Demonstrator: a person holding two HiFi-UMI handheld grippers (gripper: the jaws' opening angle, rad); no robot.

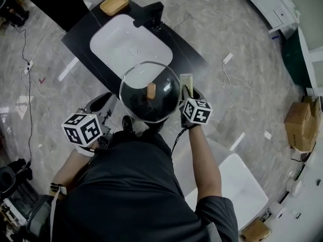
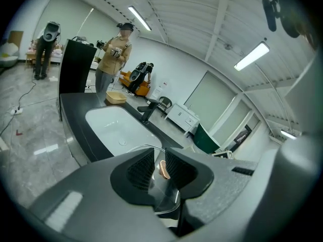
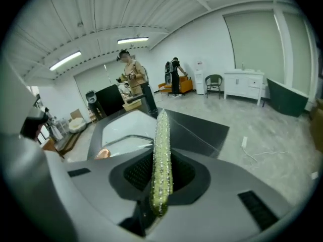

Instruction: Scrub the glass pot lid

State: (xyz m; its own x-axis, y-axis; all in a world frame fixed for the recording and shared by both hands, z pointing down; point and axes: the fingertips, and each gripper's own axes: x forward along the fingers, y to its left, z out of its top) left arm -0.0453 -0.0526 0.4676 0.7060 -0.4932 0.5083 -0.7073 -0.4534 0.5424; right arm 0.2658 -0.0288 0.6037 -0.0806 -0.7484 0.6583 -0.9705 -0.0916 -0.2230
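The left hand-held gripper [image 2: 157, 170] clamps the glass pot lid [image 1: 136, 104] at its rim. The right hand-held gripper [image 3: 160, 179] pinches a scouring pad [image 3: 162, 140]. It is probably best to lay the pad flat and scrub lightly.

- A white sink basin [image 1: 132, 47] is sunk in the black counter [image 1: 81, 34] just ahead of me.
- A black faucet [image 1: 150, 15] stands at the basin's far edge.
- A tan tray [image 1: 114, 3] rests on the counter's far corner, near the faucet.
- A cardboard box [image 1: 300, 120] sits on the grey floor, well off to my right.
- A white cabinet [image 1: 270, 4] stands against the far wall.
- A small white block [image 1: 227, 58] trailing a cable lies on the floor, possibly a power strip.
- A person [image 2: 115, 59] stands beyond the counter's far end.
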